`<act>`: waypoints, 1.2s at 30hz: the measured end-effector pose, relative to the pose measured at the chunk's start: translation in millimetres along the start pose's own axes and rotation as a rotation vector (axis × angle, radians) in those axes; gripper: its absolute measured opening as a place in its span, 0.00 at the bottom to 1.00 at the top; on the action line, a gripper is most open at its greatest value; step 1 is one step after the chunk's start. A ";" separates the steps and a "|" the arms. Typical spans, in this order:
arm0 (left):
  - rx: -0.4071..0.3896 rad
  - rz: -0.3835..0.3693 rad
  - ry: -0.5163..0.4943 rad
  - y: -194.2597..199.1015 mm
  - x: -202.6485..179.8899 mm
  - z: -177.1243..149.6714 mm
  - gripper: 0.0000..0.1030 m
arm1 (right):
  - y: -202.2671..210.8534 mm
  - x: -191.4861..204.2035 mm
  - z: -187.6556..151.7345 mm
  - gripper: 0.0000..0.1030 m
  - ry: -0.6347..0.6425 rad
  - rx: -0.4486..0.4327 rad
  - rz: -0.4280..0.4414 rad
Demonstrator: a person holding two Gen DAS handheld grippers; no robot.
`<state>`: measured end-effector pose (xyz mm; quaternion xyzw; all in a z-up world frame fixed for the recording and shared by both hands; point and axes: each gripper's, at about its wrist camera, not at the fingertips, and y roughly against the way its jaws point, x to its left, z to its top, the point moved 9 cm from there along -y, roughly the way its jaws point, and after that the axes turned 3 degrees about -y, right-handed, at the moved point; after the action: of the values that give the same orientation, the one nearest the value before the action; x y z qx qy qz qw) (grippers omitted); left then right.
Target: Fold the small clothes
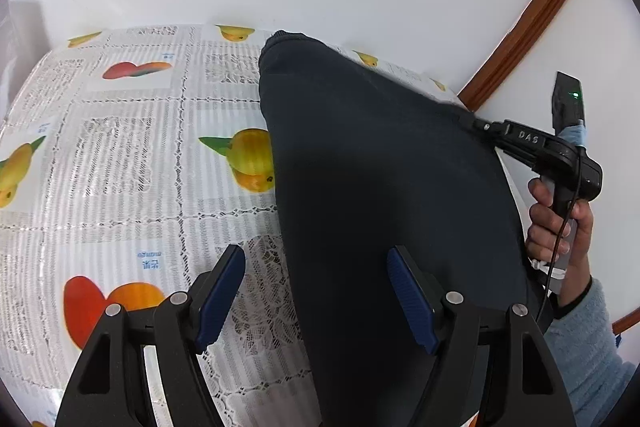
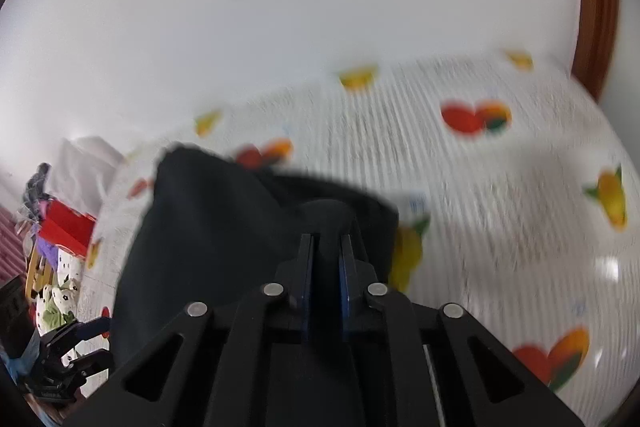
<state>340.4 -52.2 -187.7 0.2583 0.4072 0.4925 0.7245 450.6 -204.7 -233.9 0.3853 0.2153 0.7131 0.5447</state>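
A dark navy garment [image 1: 380,167] lies on the fruit-print tablecloth [image 1: 132,155], with one corner lifted off to the right. My left gripper [image 1: 316,253] is open above the garment's near left edge. One blue pad is over the cloth and the other over the table, and neither presses on anything. My right gripper [image 1: 480,126] pinches the lifted right corner. In the right wrist view, which is blurred, that gripper [image 2: 327,239] is shut on a bunched fold of the garment [image 2: 208,227]. The left gripper [image 2: 76,343] shows at the lower left there.
A white wall stands right behind the table. A brown wooden frame [image 1: 532,15] runs along it at the right. A person's hand [image 1: 560,223] in a light blue sleeve holds the right gripper's handle. A pile of coloured clothes [image 2: 60,267] lies beyond the table's left end.
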 end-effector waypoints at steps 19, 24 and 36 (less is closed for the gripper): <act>-0.008 0.010 -0.042 20.0 -14.4 -28.2 0.70 | 56.0 -20.3 -52.4 0.31 -0.047 0.025 0.030; -0.011 0.014 -0.013 25.9 -15.2 -40.5 0.70 | 46.1 -18.3 -71.1 0.03 -0.050 0.080 0.082; -0.002 0.073 -0.041 42.6 -15.7 -80.9 0.70 | 120.1 -31.4 -96.6 0.17 0.008 -0.048 0.005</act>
<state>247.8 -52.6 -192.7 0.2824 0.3819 0.5136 0.7146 305.0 -261.2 -215.5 0.3697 0.1994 0.7211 0.5510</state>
